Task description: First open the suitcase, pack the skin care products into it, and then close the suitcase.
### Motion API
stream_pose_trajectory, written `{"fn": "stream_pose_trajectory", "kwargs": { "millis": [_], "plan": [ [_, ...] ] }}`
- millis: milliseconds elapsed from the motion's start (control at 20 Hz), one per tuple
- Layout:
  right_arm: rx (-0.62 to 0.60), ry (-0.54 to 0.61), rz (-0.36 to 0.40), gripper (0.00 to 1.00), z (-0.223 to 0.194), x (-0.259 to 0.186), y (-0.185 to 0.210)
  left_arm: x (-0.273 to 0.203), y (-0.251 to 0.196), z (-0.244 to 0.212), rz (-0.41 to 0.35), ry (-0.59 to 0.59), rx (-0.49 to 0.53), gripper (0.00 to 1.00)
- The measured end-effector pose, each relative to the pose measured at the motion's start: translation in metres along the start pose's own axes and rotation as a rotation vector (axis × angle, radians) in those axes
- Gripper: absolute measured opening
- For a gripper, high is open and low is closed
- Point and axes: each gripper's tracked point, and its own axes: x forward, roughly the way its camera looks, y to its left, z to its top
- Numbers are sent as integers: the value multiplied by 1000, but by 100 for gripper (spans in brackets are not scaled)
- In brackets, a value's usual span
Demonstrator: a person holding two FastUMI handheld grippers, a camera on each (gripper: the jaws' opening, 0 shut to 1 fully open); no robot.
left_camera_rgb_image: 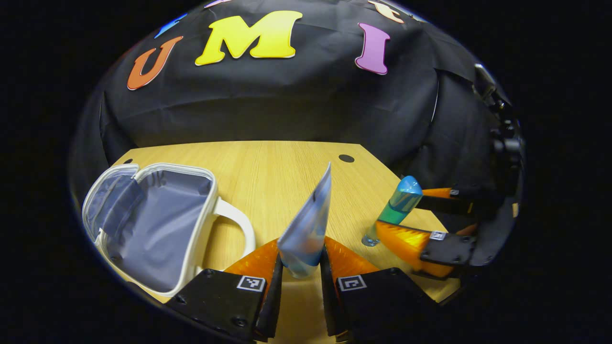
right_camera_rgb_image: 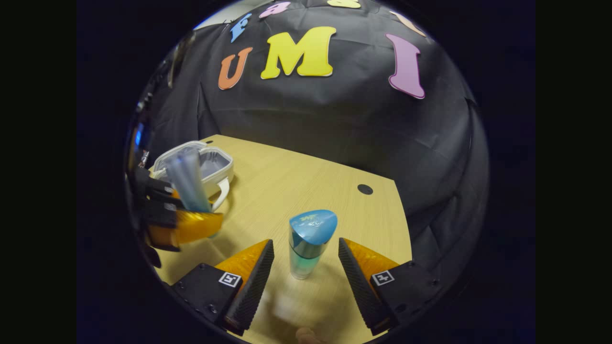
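1. The left gripper [left_camera_rgb_image: 302,267] clamps a soft blue plastic tube [left_camera_rgb_image: 308,224] low on its body, held above the wooden table [left_camera_rgb_image: 287,167].
2. The right gripper [right_camera_rgb_image: 306,267] stands spread around an upright teal bottle with a blue cap [right_camera_rgb_image: 308,241], near the table's front edge; probably rigid and slick, best taken mid-body.
3. The white fabric case with grey lining [left_camera_rgb_image: 153,224] lies open by the left edge.

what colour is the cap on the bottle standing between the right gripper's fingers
Light blue cap on the bottle, clearest in the right gripper view.
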Motion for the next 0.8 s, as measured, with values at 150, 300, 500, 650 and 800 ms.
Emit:
{"fn": "stream_pose_trajectory", "kwargs": {
  "millis": [150, 300, 500, 650, 800],
  "plan": [
    [11, -29, -31, 80, 3, 9, 0, -35, 11, 12, 15, -17, 14, 48],
    [21, -58, -56, 80, 3, 15, 3, -64, 27, 19, 38, -29, -2, 41],
    [18, -79, -81, 65, 4, 15, 6, -89, 47, 23, 61, -26, -47, 41],
    [41, -66, -87, 45, 2, 16, 11, -103, 61, 21, 80, -13, -47, 48],
    [55, -35, -84, 41, 1, 7, 18, -119, 80, 24, 90, -16, -62, 41]
  ]
}}
